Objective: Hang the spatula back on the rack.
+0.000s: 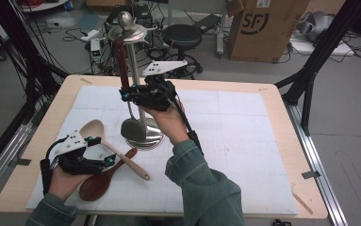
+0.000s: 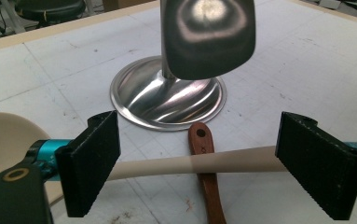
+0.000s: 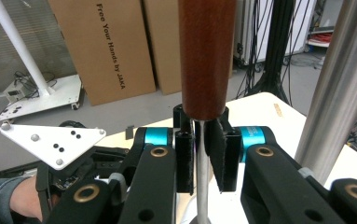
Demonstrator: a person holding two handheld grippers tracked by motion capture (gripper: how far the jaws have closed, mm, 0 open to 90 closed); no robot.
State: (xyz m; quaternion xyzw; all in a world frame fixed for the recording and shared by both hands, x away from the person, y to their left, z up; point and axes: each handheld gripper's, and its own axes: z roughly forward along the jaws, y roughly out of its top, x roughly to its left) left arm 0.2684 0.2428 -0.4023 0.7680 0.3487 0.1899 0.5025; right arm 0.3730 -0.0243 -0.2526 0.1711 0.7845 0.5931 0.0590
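A: Where is the right gripper (image 1: 127, 95)?
B: Raised beside the stand (image 1: 135, 80), near the table's (image 1: 272, 113) far middle. Its jaws are clamped on the thin metal shank of a turner (image 1: 130, 101), just under the turner's reddish wooden handle.

A: Which way does the turner run?
B: Its long axis is upright, parallel to the stand's pole. The handle points up toward the round top plate; the steel blade hangs low, just above the stand's base.

A: And from the right gripper view?
B: The pads press the shank (image 3: 203, 163) from both sides, the handle rising straight above them, the pole (image 3: 337, 84) close by.

A: The left gripper (image 1: 106, 157)?
B: Low at the near left of the table, jaws spread wide. In the left gripper view the pale spoon's (image 2: 190, 164) handle runs across the gap between the pads; I can't tell if either pad touches it.

A: How do the spoons lie?
B: The pale spoon (image 1: 117, 150) lies flat, bowl to the far left, handle toward the near right. The dark spoon (image 1: 103, 178) crosses beneath it, bowl nearest the person, handle tip toward the base (image 2: 167, 100).
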